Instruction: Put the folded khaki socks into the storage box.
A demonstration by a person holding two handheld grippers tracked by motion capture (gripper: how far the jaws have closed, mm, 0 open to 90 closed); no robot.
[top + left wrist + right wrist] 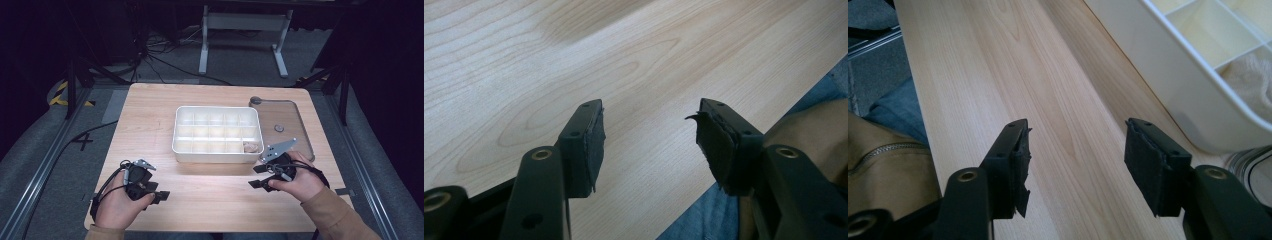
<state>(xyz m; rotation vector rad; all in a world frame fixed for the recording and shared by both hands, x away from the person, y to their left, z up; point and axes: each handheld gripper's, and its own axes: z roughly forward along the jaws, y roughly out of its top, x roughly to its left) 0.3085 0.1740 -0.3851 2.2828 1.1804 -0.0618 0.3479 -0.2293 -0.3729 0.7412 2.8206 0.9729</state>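
A white tray (216,152) divided into several compartments stands in the middle of the wooden table (150,115). A small beige, cloth-like item (251,147) lies in its front right compartment. My left gripper (159,196) rests low at the front left, open, its jaws apart over bare wood (649,112). At the tray's front right corner my right gripper (257,176) is open with nothing between its jaws (1078,130). In the right gripper view the tray's wall (1158,65) runs along the right, and the beige item (1250,82) shows inside.
A clear flat lid (295,120) lies right of the tray, with a small round piece (279,128) on it. The person's sleeve (883,160) and jeans show at the table's near edge. A white stand and cables sit on the floor beyond the table.
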